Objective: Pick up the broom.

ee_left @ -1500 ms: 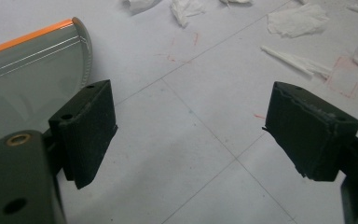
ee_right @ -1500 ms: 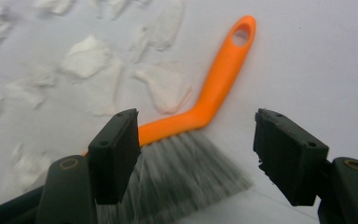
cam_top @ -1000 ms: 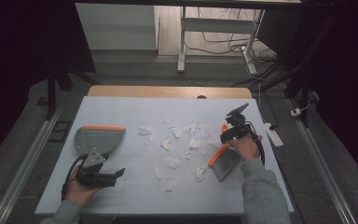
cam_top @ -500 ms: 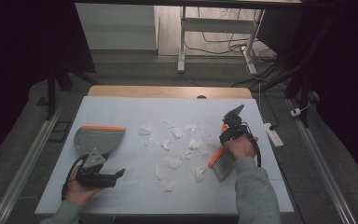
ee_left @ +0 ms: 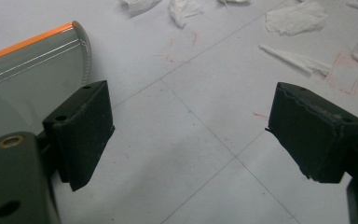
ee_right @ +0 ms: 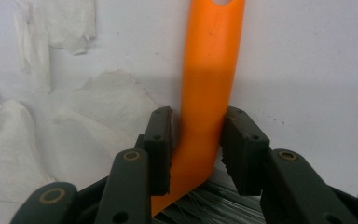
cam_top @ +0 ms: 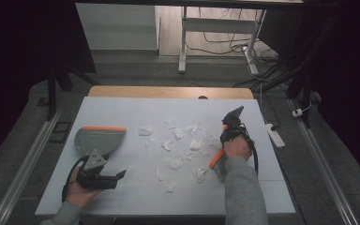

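A small brush [cam_top: 218, 162] with an orange handle [ee_right: 209, 79] and grey bristles stands on the white table at the right, next to the paper scraps. My right gripper [cam_top: 228, 132] is shut on the handle, and in the right gripper view [ee_right: 198, 126] both pads press its sides. A grey dustpan [cam_top: 98, 138] with an orange edge lies at the left. My left gripper [cam_top: 117, 177] rests just in front of it, open and holding nothing [ee_left: 191, 135]. The dustpan [ee_left: 28, 70] lies beside its left jaw. Several torn white paper scraps [cam_top: 183, 145] are scattered mid-table.
The white table [cam_top: 122, 112] has thin grid lines and faint red marks. A power strip [cam_top: 275, 133] lies on the floor off its right edge. Table legs and cables stand beyond the far edge.
My right gripper has carried the brush a little to the left, toward the scraps. The left gripper and the dustpan have stayed put.
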Tool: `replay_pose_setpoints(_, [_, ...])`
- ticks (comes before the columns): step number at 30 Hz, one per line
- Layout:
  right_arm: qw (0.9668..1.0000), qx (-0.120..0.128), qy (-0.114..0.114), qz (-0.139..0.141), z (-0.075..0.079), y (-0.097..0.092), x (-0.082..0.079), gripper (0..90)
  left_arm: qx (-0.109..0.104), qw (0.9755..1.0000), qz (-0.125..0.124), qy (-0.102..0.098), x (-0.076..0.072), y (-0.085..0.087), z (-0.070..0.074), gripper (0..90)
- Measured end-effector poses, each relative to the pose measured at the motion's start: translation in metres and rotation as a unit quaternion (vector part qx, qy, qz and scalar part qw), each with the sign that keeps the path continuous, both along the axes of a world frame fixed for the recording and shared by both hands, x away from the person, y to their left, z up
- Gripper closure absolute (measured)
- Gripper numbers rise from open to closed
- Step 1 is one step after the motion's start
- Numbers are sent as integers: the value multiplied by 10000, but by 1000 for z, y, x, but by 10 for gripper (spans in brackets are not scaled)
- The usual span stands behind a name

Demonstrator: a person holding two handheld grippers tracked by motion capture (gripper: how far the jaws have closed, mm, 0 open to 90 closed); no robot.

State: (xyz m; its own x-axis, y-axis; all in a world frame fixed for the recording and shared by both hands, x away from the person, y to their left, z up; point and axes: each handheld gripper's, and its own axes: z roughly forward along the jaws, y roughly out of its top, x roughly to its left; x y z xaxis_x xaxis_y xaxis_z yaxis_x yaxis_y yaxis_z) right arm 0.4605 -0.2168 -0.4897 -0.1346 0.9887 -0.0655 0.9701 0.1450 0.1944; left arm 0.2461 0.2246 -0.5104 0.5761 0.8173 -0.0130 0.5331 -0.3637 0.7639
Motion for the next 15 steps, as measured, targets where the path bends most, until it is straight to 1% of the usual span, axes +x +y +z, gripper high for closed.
replay_pose_setpoints(2, [10000,14,-35,-38,0,0,-1,668,-1,10000,5,4,0,0,0,151])
replay_pose_setpoints(4, [10000,68,-69,5,0,-1,-1,702,-2,10000,5,13,0,0,0,151])
replay_pose_setpoints(5, [9999,93,-80,72,0,-2,-2,704,-3,10000,6,15,0,0,0,151])
replay_pose_setpoints(8, [9998,183,-70,94,1,-5,-2,706,1,10000,11,15,0,0,0,151])
replay_pose_setpoints(9, [9996,232,-82,129,1,-6,-2,707,7,10000,16,19,1,0,0,151])
replay_pose_setpoints(11, [9992,374,-19,155,2,-11,-1,708,14,10000,20,22,1,1,-1,151])
replay_pose_setpoints(13, [9983,525,53,259,3,-17,-1,708,17,10000,27,22,1,1,-1,152])
replay_pose_setpoints(15, [9969,687,55,373,5,-24,-2,709,13,10000,40,23,1,1,-1,153])
